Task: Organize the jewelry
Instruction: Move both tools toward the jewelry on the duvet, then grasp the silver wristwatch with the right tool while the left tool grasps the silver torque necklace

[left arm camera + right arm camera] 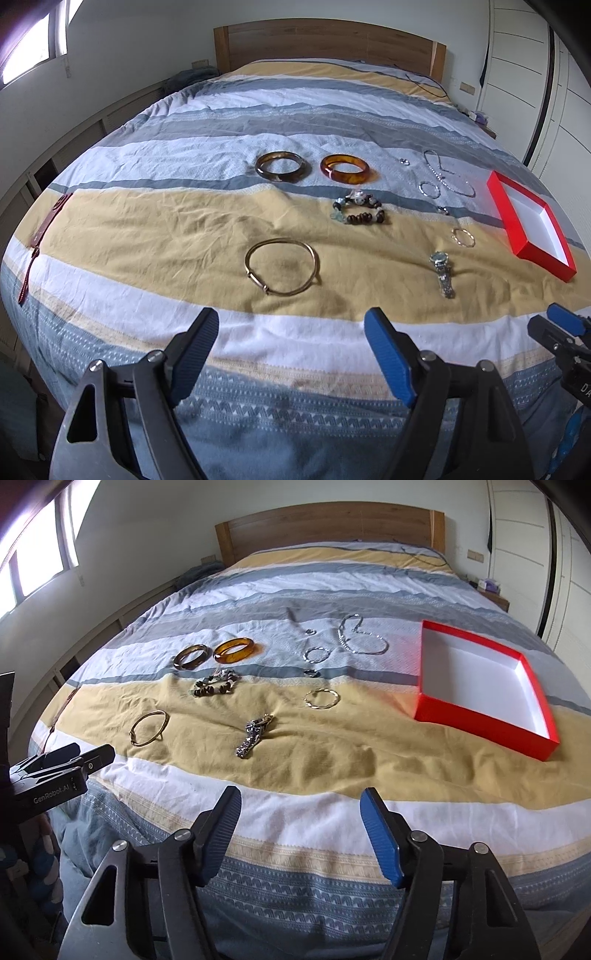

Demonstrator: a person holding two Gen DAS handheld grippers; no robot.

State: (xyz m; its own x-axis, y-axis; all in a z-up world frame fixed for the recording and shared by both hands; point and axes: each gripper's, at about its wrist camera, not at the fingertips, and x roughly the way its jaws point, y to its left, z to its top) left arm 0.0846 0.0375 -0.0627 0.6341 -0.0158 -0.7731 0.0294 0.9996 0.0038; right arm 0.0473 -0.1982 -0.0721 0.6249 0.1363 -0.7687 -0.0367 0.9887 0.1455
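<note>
Watch lengthwise toward headboard, tilted right

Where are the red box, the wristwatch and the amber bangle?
red box (480, 716): right wrist view, on its near red outer wall.
wristwatch (439, 259): left wrist view, on the round watch face.
amber bangle (236, 650): right wrist view, on the near side of its orange band.
</note>
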